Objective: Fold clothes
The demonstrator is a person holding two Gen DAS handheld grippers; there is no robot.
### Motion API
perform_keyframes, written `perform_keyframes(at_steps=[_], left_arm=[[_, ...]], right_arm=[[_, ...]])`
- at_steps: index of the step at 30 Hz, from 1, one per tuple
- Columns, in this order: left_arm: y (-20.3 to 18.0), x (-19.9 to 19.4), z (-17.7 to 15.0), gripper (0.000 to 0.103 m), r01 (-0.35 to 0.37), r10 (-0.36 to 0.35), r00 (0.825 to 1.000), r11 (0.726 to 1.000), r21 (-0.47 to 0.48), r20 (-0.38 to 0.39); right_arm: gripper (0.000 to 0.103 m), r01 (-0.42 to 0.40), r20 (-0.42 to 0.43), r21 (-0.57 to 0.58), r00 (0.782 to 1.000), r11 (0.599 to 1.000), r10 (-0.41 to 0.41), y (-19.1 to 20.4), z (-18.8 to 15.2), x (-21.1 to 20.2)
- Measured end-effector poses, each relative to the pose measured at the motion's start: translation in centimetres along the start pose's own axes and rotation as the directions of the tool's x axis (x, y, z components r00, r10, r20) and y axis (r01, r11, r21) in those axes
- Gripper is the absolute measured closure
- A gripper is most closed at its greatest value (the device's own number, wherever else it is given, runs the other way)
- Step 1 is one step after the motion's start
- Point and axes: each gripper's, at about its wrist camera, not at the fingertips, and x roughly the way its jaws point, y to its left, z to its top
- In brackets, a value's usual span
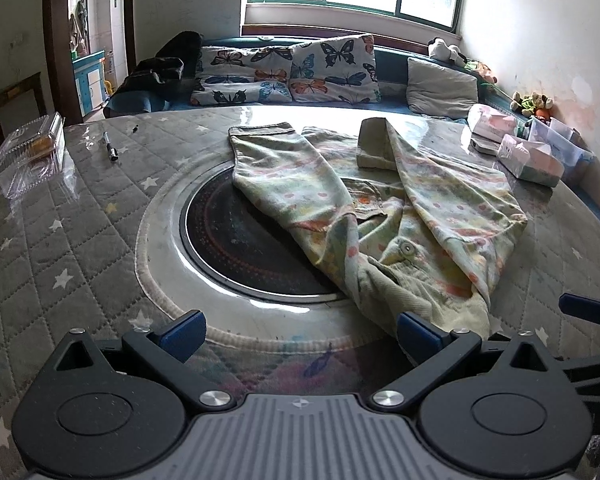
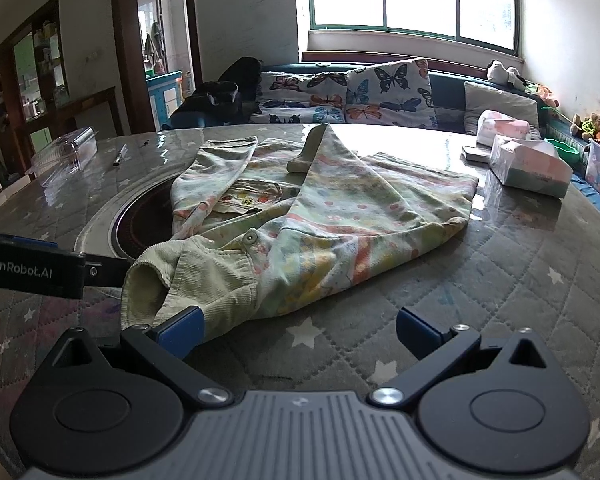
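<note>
Jacket (image 2: 300, 216): on table (image 2: 500, 300), both sleeves crossed over front, collar end nearest, long axis running away. Left tongs (image 1: 300, 330) and right tongs (image 2: 300, 330): both spread wide, empty, level at collar edge.

Jacket (image 2: 320, 216): soft printed cloth, ribbed corduroy collar. Table cover (image 2: 480, 300): quilted fabric under glossy film, probably plastic.

Jacket (image 1: 400, 216) pale green, pastel orange-pink print; tablecloth (image 1: 60, 248) grey quilted, white stars; cushions (image 1: 284, 72) butterfly-patterned.
</note>
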Motion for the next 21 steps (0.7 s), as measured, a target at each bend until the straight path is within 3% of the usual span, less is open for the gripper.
perform_keyframes(at_steps=[16, 21], left_arm=[[-0.6, 2.8, 2.7, 0.000, 0.016, -0.015, 1.000, 1.000, 0.011, -0.022], [-0.9, 4.0, 2.7, 0.000, 0.034, -0.033, 0.998, 0.999, 0.017, -0.047]], right_arm=[[0.000, 0.006, 0.002, -0.052, 1.000, 0.999, -0.006, -1.5, 4.3, 3.0], [0.008, 0.007, -0.001, -0.060, 1.000, 0.998, -0.007, -2.6, 7.0, 5.5]])
